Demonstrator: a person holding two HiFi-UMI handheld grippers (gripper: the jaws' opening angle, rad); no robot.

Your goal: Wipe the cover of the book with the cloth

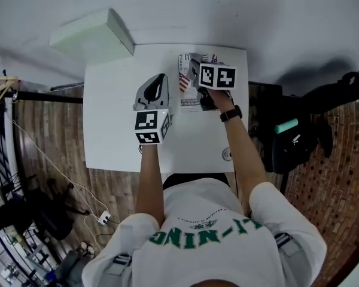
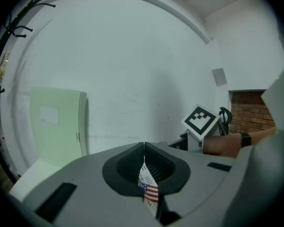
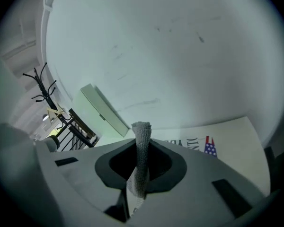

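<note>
The book [image 1: 189, 100], its cover printed with a small flag, lies on the white table [image 1: 113, 142] at the far right. My left gripper [image 1: 161, 81] is at the book's left edge. In the left gripper view my left gripper [image 2: 144, 149] is shut on a flag-printed edge of the book [image 2: 148, 189]. My right gripper [image 1: 195, 60] is over the book's far end. It is shut on a grey knitted cloth [image 3: 142, 148], which stands up between the jaws of my right gripper [image 3: 141, 145]. The book's cover [image 3: 217, 150] shows just beyond them.
A pale green box [image 1: 96, 34] lies past the table's far left corner, and shows as the green box [image 2: 57, 124] and the green box [image 3: 103, 110] in the gripper views. A small round mark [image 1: 227, 154] sits near the table's front right. A black bag [image 1: 293, 142] stands right of the table.
</note>
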